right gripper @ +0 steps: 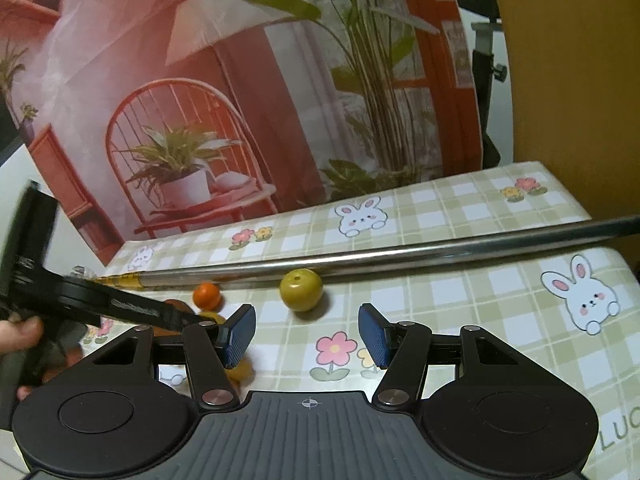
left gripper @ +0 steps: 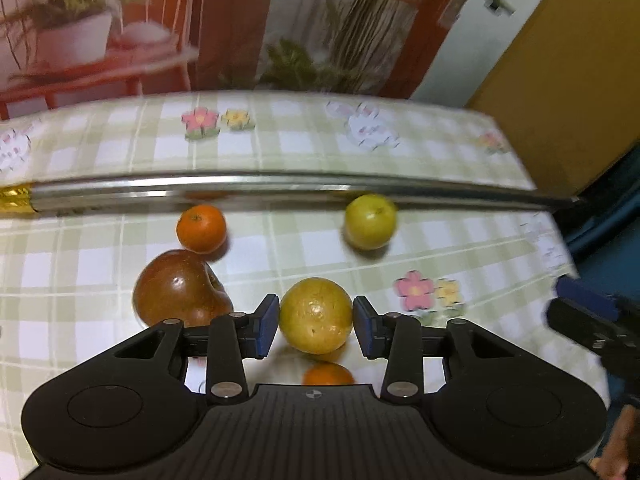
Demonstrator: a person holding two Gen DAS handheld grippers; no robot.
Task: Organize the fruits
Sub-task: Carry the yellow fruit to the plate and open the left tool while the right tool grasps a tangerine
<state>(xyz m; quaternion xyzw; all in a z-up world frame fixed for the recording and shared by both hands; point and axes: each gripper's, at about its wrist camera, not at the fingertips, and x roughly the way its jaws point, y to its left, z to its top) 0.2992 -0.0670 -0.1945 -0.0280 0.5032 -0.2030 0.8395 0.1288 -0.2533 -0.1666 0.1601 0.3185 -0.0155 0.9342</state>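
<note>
Your left gripper (left gripper: pixel 316 322) pinches the yellow-orange fruit (left gripper: pixel 315 315) at lower center of its view; pads only touch the sides, so it may slip. Right gripper (right gripper: pixel 307 332) is spread, empty. Red apple (left gripper: pixel 180 288) beside could get bumped.

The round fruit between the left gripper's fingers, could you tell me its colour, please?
Yellow-orange with brownish speckles, clearest in the left wrist view.
</note>
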